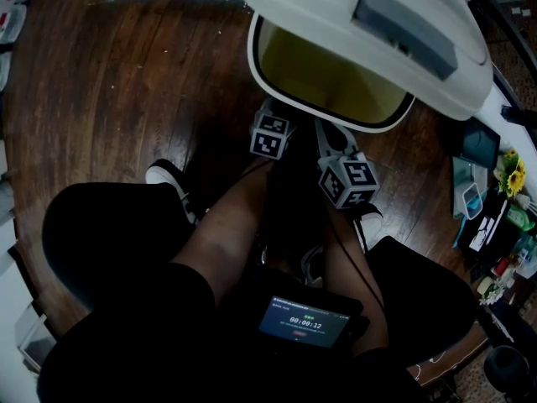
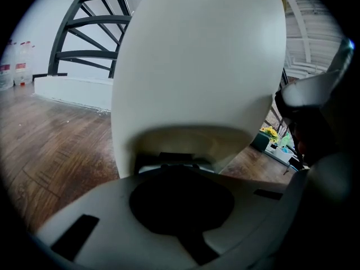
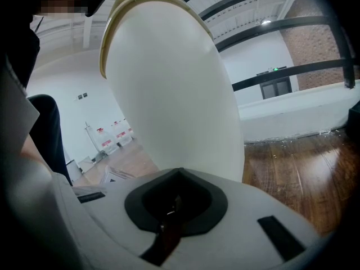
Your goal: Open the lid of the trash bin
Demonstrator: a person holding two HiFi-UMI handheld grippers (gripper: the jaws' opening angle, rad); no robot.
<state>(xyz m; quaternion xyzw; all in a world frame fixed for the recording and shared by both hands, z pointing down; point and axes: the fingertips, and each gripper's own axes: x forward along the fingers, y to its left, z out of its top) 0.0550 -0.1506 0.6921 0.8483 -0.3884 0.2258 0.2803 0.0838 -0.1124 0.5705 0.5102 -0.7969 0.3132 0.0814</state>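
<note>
Bin: the white bin (image 1: 254, 53) stands on the wood floor (image 1: 109, 82), right in front of the person's knees.
Lid: the lid (image 1: 336, 7) is up. It tips back, and you can see the yellow inside of the bin.
Left hand-held gripper: the left hand-held gripper (image 2: 180, 176) is low down, near the bottom front of the bin. Its jaws are pressed together, with nothing between them. I cannot tell if it touches the bin.
Right hand-held gripper: the right hand-held gripper (image 3: 179, 179) is just beside the left one and points at the bin too. Its jaws are pressed together and hold nothing.
Cubes: the left cube (image 1: 270, 137) sits under the bin's rim. The right cube (image 1: 348, 180) is a little nearer the person.
Person: bare legs and a dark shoe (image 1: 168, 179) on the floor.
Screen: a small screen (image 1: 304, 320) glows in the person's lap.
Far right: yellow flowers (image 1: 512, 175) among small things.
Behind the bin: black stairs (image 2: 90, 32) by a white wall.
</note>
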